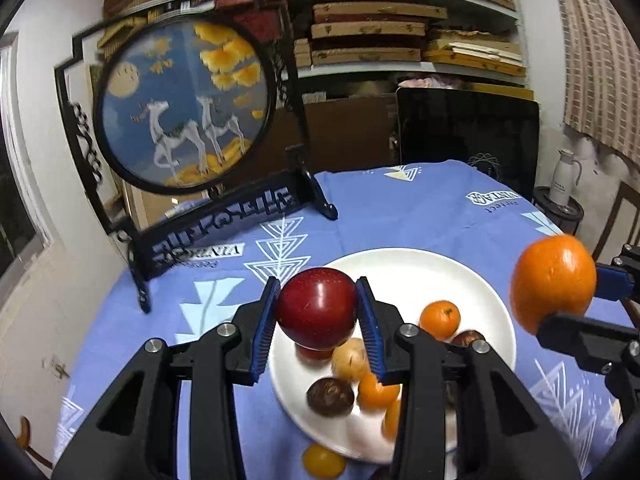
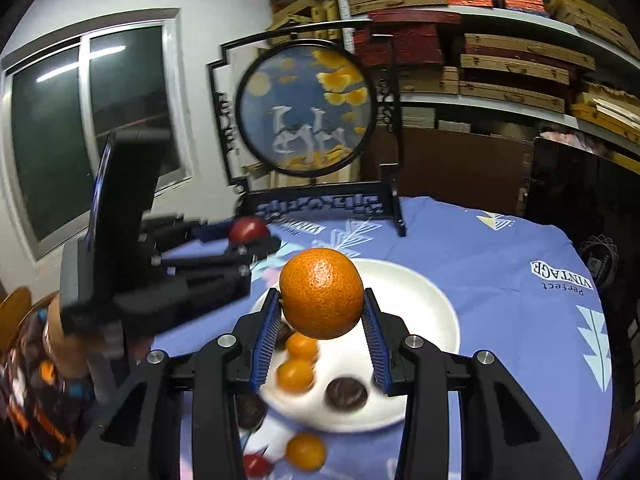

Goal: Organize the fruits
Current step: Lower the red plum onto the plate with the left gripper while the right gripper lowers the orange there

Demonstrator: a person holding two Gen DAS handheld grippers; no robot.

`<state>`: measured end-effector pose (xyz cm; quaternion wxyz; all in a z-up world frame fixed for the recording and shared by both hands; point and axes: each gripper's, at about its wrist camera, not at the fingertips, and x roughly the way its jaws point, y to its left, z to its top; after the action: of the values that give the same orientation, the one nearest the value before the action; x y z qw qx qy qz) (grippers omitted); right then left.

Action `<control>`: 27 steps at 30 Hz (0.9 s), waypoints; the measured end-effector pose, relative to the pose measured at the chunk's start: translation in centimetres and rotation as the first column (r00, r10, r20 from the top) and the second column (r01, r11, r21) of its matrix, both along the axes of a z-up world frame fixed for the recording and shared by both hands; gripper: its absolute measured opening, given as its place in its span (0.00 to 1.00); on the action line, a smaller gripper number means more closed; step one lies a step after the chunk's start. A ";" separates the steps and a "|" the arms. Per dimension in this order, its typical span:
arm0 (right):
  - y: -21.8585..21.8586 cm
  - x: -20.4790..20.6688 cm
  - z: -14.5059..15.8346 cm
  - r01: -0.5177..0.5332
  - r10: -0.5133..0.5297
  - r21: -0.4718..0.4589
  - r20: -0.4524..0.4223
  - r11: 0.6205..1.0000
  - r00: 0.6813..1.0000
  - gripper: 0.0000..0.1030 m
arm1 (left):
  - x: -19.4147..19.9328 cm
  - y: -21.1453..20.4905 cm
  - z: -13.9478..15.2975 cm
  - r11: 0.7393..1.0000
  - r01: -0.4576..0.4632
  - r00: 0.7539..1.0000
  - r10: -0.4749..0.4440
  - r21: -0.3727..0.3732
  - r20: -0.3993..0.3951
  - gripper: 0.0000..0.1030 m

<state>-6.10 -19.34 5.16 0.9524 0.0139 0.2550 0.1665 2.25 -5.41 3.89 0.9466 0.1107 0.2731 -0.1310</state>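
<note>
My left gripper [image 1: 317,320] clamps a red apple [image 1: 317,307], my right gripper [image 2: 321,322] an orange [image 2: 321,293], both above the white plate [image 1: 424,276] holding tangerines [image 1: 439,319] and dark fruits [image 1: 330,396]. Far left: embroidered screen [image 1: 186,106].

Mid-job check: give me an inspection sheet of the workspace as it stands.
Surface: blue patterned tablecloth covers the table.
Job's things: white plate holds small oranges and dark fruits; red apple and large orange are held above it; a few fruits lie off the plate.
Clutter: deer screen stands at the back.
Grippers: left gripper grips the apple; right gripper grips the orange.
Cables: nothing seen.
Surroundings: shelves of boxes, window.
</note>
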 end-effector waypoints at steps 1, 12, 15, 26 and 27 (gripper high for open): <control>-0.1 0.9 -0.2 0.002 -0.001 0.017 -0.007 1.000 1.000 0.40 | 0.5 -0.1 -0.4 1.000 -0.005 1.000 0.005 -0.003 -0.011 0.36; -0.2 4.7 -4.0 0.006 0.001 0.094 -0.081 0.996 0.997 0.40 | 3.5 0.8 -4.2 0.999 -0.039 0.995 0.039 0.010 -0.093 0.36; -0.2 4.9 -4.4 0.018 -0.010 0.089 -0.091 0.996 0.996 0.40 | 3.5 0.6 -4.6 0.999 -0.031 0.994 0.033 0.021 -0.101 0.36; -0.3 4.9 -4.5 0.020 -0.012 0.084 -0.094 0.996 0.996 0.40 | 3.2 0.2 -4.8 0.999 -0.010 0.995 0.014 0.040 -0.101 0.37; -0.2 5.0 -4.5 0.020 -0.012 0.083 -0.095 0.996 0.995 0.40 | 3.3 0.2 -4.8 0.999 -0.008 0.995 0.012 0.041 -0.102 0.37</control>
<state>-1.13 -19.57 0.64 0.9392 0.0636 0.2924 0.1686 5.52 -5.24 -0.92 0.9296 0.1217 0.3243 -0.1260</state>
